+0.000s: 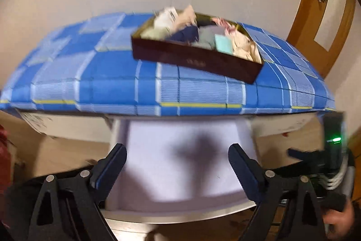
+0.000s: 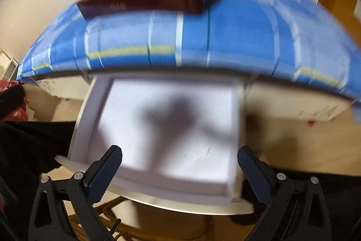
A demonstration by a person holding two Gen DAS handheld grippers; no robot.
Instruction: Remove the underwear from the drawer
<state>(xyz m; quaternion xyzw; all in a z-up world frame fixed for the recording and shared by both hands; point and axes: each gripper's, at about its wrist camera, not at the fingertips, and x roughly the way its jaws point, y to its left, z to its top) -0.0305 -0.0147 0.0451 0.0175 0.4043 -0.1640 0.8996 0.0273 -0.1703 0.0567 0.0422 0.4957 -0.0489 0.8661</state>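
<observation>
Your left gripper [image 1: 178, 164] and right gripper [image 2: 179, 165] both hang spread wide over the white drawer [image 1: 180, 173], pinching nothing. That drawer is pulled out from under the bed [image 1: 158, 83] with its blue checked cover, and its floor shows bare white with only a shadow on it. The underwear [image 1: 198, 33] lies bundled in a dark brown box [image 1: 194, 60] on top of the bed, above and behind the drawer. Both views are blurred, so single garments are hard to tell apart.
</observation>
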